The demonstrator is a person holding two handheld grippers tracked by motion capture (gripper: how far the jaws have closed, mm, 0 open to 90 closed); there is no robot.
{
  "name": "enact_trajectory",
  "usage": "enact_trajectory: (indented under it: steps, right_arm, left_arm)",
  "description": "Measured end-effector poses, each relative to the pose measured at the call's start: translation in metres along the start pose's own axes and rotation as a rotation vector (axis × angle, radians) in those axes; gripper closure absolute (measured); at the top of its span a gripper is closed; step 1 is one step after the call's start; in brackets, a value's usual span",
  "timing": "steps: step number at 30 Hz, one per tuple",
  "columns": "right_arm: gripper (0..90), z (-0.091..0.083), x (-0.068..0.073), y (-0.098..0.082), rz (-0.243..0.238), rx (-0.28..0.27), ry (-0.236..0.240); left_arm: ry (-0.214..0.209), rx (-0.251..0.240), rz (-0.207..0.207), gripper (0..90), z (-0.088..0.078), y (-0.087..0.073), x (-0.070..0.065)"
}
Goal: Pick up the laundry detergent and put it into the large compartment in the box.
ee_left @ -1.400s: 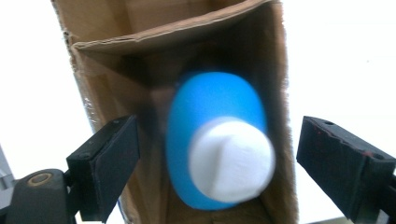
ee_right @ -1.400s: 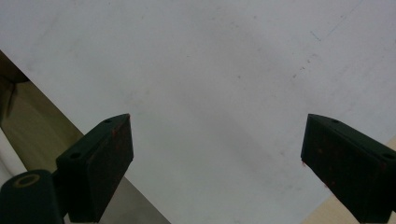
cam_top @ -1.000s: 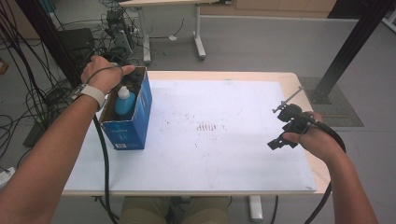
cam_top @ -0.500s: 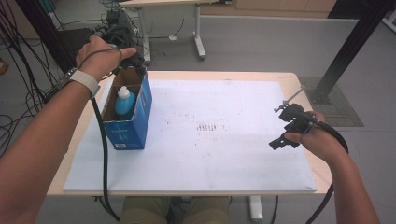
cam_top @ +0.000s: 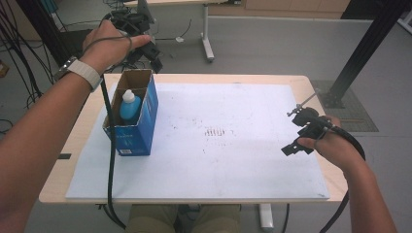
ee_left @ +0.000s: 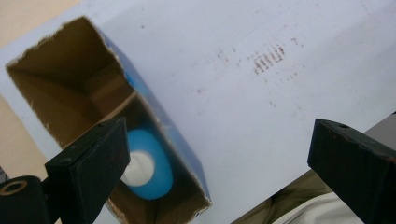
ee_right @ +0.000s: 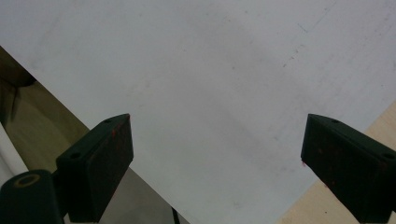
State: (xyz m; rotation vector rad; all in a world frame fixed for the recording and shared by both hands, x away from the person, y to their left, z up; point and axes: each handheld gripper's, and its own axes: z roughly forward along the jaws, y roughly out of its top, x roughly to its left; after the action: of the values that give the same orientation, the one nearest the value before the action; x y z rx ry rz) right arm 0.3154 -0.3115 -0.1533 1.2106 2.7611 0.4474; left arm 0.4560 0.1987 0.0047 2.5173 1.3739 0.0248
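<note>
Two claws, both gaping and empty: left claw (cam_top: pixel 148 46) above far end of upright blue box (cam_top: pixel 138 124), blue bottle (ee_left: pixel 145 164) standing inside directly below, neck up; right claw (cam_top: pixel 302 133) idle, well apart over white desk (cam_top: pixel 243 160).

**Room around the grippers**

Below the left gripper (cam_top: pixel 145 46) stands the open box (cam_top: pixel 143 114); a bottle (cam_top: pixel 129 104) takes its nearer half, the half nearest the gripper is free. Between the grippers the white board (cam_top: pixel 233 160) lies bare. Under the right gripper (cam_top: pixel 303 133), jaws apart, nothing blocks the board's edge.
</note>
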Motion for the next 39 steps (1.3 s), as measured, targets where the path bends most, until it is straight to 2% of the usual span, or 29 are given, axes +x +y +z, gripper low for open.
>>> enact_trajectory:
  steps: [2, 8, 10, 18, 28, 39]
  right_arm:
    - [9.1, 0.0, 0.0, 0.0, 0.003, 0.0, 0.0]
    - [9.2, -0.002, 0.0, 0.0, 0.005, -0.001, -0.001]
    - [9.1, -0.002, 0.001, -0.001, 0.007, -0.004, -0.001]
    - [9.1, -0.005, 0.002, -0.003, 0.013, -0.012, -0.003]
    - [9.1, -0.004, 0.002, -0.003, 0.018, -0.014, -0.002]
    - [9.1, -0.007, 0.003, -0.009, 0.04, -0.026, -0.002]
  left_arm:
    - [-0.012, -0.004, 0.025, 5.9, -0.001, 0.002, -0.003]
    - [0.007, -0.011, 0.16, 6.2, -0.004, 0.014, -0.025]
    - [0.005, -0.008, 0.192, 6.2, -0.004, 0.017, -0.029]
    - [-0.019, 0.01, 0.275, 6.4, 0.004, 0.031, -0.039]
    - [-0.057, 0.044, 0.421, 6.5, 0.018, 0.047, -0.05]
    - [-0.067, 0.068, 0.556, 6.6, 0.039, 0.056, -0.071]
